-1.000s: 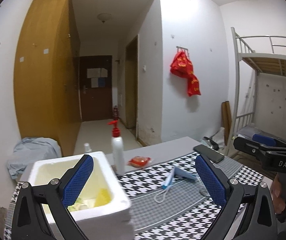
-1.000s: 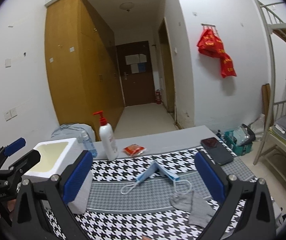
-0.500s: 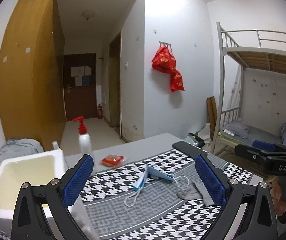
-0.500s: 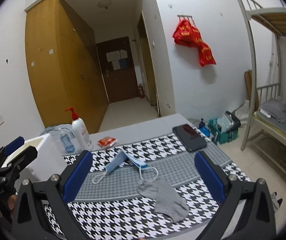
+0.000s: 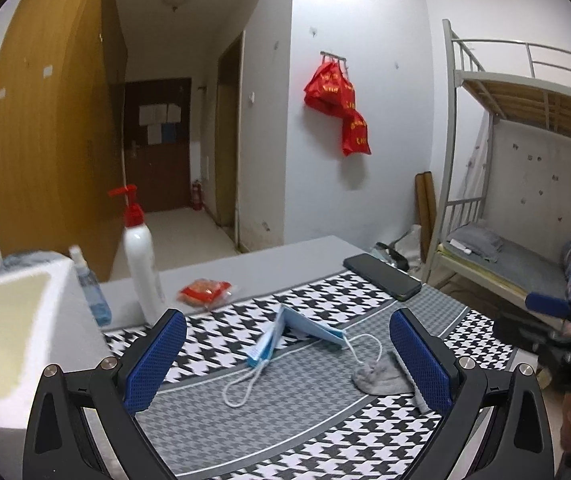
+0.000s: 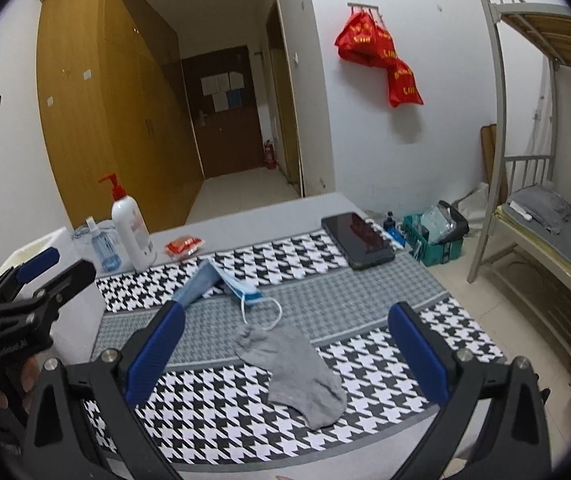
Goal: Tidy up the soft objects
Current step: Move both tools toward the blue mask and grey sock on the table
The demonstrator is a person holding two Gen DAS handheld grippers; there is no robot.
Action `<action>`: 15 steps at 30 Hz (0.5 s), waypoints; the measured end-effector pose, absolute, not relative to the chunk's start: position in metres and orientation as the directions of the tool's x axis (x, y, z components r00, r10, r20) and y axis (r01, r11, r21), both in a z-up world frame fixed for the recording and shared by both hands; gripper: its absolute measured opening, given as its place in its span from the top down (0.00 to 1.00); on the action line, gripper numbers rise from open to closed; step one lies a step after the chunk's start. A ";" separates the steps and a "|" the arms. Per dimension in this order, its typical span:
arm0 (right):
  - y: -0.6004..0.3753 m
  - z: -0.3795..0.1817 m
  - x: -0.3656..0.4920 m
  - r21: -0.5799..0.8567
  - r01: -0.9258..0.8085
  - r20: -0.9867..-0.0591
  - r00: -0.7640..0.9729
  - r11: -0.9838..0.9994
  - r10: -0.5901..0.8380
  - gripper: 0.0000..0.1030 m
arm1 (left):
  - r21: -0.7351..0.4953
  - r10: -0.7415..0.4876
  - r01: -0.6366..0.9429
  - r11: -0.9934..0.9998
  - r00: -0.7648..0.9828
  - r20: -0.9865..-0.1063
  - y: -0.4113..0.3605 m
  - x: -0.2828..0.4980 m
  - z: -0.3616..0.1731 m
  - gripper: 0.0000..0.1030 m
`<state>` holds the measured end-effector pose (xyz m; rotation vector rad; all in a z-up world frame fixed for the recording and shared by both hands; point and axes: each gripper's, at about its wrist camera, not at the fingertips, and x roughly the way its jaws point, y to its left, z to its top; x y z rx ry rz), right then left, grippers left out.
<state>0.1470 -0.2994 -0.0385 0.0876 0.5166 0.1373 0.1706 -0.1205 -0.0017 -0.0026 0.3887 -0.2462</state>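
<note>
Shifting view: foam box (image 5: 17,320) now seen at left edge.
Left gripper (image 5: 285,360): spread, empty, above face mask (image 5: 293,334).
Right gripper (image 6: 285,352): spread, brought over sock (image 6: 293,368), beside mask.

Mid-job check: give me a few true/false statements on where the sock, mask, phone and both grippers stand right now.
1. The left gripper holds the face mask. False: it is open and empty; the mask lies on the cloth.
2. The grey sock lies flat on the houndstooth cloth. True.
3. The phone sits inside the foam box. False: it lies on the cloth's far edge.
4. The right gripper is open. True.
</note>
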 end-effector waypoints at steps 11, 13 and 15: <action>-0.303 -0.065 0.160 0.115 -0.122 -0.545 0.822 0.986 0.165 0.00 | -0.037 -0.183 0.187 0.982 0.875 -0.448 -0.137 0.203 -0.025 0.01; -0.302 -0.069 0.164 0.113 -0.131 -0.554 0.815 0.985 0.172 0.00 | -0.028 -0.179 0.187 0.982 0.870 -0.460 -0.139 0.209 -0.029 0.01; -0.302 -0.071 0.166 0.120 -0.141 -0.558 0.809 0.983 0.184 0.00 | -0.032 -0.177 0.184 0.982 0.860 -0.479 -0.141 0.216 -0.032 0.01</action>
